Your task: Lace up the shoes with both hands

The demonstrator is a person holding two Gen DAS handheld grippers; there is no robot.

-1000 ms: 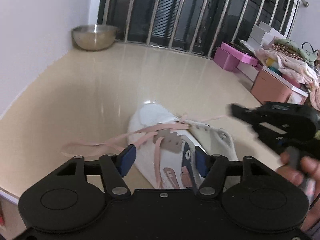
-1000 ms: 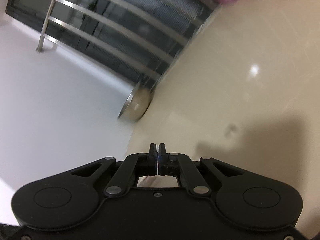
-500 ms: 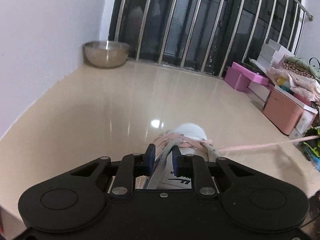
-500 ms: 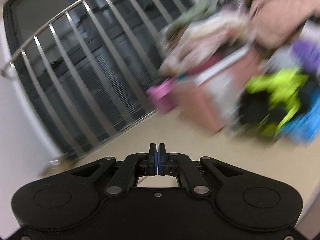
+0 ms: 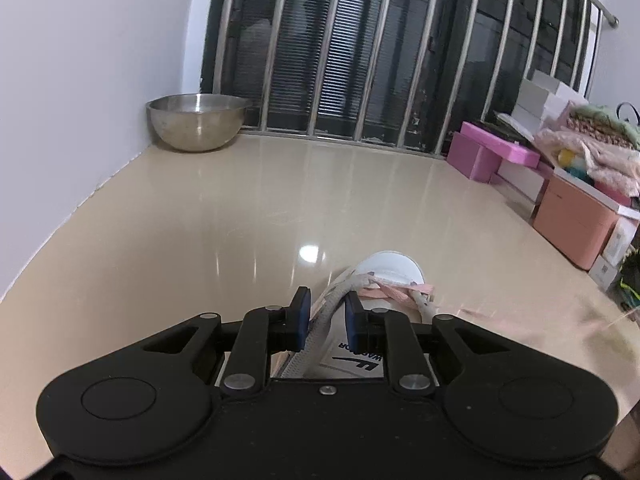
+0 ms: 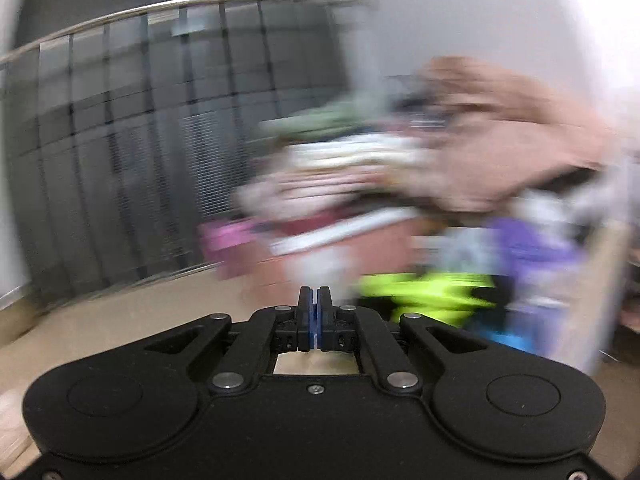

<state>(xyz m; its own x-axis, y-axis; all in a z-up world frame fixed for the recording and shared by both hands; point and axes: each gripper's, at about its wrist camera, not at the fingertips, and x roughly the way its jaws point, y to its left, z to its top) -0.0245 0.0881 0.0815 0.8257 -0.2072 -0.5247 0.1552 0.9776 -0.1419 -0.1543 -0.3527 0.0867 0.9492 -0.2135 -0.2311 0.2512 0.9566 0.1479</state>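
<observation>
A white shoe (image 5: 394,266) lies on the beige floor, toe pointing away, in the left wrist view. Pink lace (image 5: 396,290) crosses its eyelets, and one end runs off to the right as a blurred, stretched streak. My left gripper (image 5: 325,314) has the shoe's grey-white side edge between its blue pads; the jaws are opening slightly while the pads still touch it. In the blurred right wrist view my right gripper (image 6: 314,312) has its pads pressed together with only a thin pale sliver between them. The shoe is out of that view.
A steel bowl (image 5: 196,126) sits in the far left corner by the wall. Metal railing bars (image 5: 360,60) close off the back. Pink boxes (image 5: 480,152), a salmon box (image 5: 572,220) and a heap of clothes (image 6: 500,140) line the right side.
My left gripper went from wide open above the shoe to closed on its side edge. The right gripper swung away from the floor towards the clothes pile, drawing the lace out to the right.
</observation>
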